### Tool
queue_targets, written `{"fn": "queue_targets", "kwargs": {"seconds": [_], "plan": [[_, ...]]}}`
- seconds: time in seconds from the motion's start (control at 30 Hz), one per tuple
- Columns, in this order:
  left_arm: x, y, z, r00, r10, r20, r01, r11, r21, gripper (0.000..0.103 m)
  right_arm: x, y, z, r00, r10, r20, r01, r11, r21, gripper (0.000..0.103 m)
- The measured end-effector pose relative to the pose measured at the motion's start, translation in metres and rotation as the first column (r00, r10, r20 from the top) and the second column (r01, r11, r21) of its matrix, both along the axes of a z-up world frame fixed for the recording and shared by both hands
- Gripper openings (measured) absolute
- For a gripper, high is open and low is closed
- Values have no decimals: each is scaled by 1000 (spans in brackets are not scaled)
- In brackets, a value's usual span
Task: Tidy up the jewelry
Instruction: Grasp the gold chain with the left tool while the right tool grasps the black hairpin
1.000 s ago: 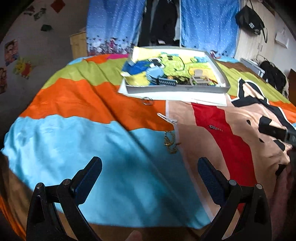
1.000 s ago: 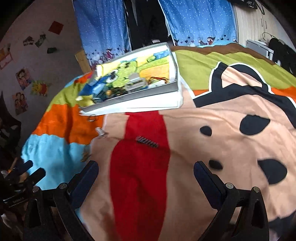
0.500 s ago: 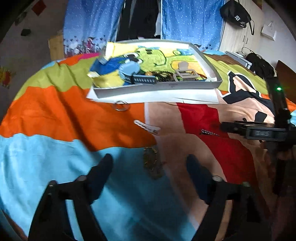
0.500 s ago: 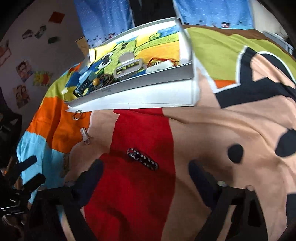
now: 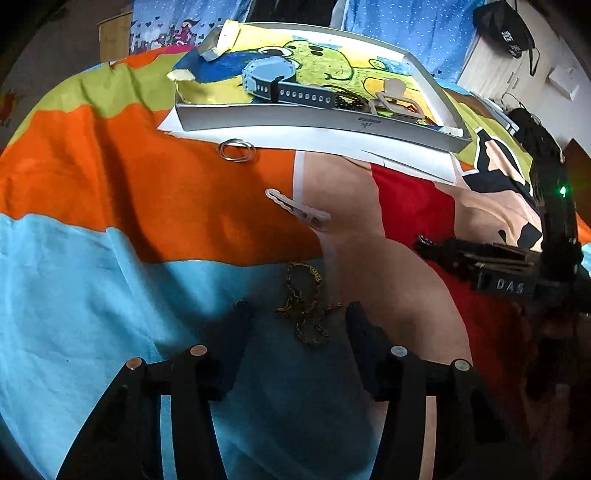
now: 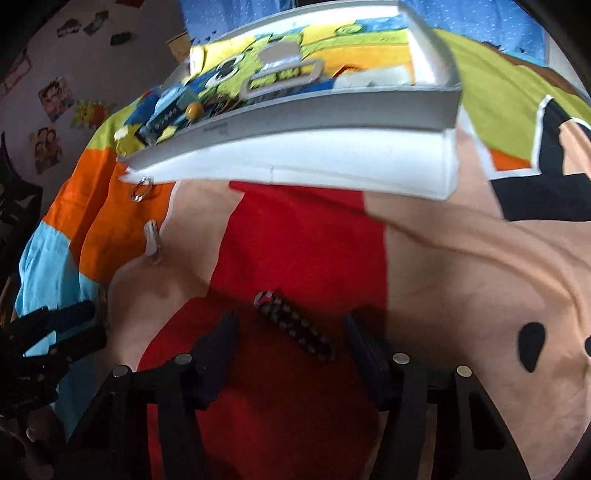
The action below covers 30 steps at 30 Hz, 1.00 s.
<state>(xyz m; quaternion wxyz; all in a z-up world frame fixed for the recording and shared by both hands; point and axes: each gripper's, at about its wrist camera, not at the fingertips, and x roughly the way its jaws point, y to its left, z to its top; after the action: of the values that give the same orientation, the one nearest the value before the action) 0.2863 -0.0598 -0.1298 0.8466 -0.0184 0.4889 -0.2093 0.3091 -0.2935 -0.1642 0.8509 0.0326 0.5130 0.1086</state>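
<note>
A bed (image 5: 110,229) with a bright patchwork cover of blue, orange, green, red and tan is filling the near ground. Blue star-dotted curtains (image 5: 402,22) are hanging at the far wall. A wooden cabinet (image 5: 114,35) is standing far left, a black bag (image 5: 508,27) is hanging far right, and children's pictures (image 6: 55,99) are sticking to the left wall.

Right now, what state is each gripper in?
Left gripper: open, straddling the gold chain.
Right gripper: open, straddling the black beaded bracelet.
</note>
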Motion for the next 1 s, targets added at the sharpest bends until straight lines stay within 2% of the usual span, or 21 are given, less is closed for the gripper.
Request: {"fn": "queue_targets", "kwargs": {"seconds": [0.07, 0.13, 0.27, 0.33, 0.5, 0.77, 1.0], "plan": [[1, 1, 0, 1000, 10, -4, -10, 1000, -2, 45, 1, 1, -2, 1000, -2, -2, 2, 1000, -9, 55], [2, 0, -1, 1000, 23, -2, -23, 1000, 17, 37, 3, 2, -4, 1000, -6, -3, 5, 1000, -21, 53], [3, 2, -2, 1000, 29, -6, -29, 1000, 11, 32, 5, 9, -8, 1000, 4, -4, -5, 997, -77, 45], [3, 2, -3, 1000, 24, -6, -24, 1000, 3, 25, 5, 9, -9, 1000, 2, -7, -3, 997, -76, 42], [2, -1, -4, 1000, 13, -2, -13, 1000, 2, 13, 5, 6, -7, 1000, 7, -11, -8, 999, -53, 12], [-1, 1, -2, 1000, 23, 4, -23, 999, -39, 10, 3, 14, -3, 999, 37, 19, -36, 998, -56, 4], [-10, -6, 7, 999, 12, 46, -9, 998, -56, 6, -15, 31, 31, 978, 97, 183, -99, 995, 1, 4]]}}
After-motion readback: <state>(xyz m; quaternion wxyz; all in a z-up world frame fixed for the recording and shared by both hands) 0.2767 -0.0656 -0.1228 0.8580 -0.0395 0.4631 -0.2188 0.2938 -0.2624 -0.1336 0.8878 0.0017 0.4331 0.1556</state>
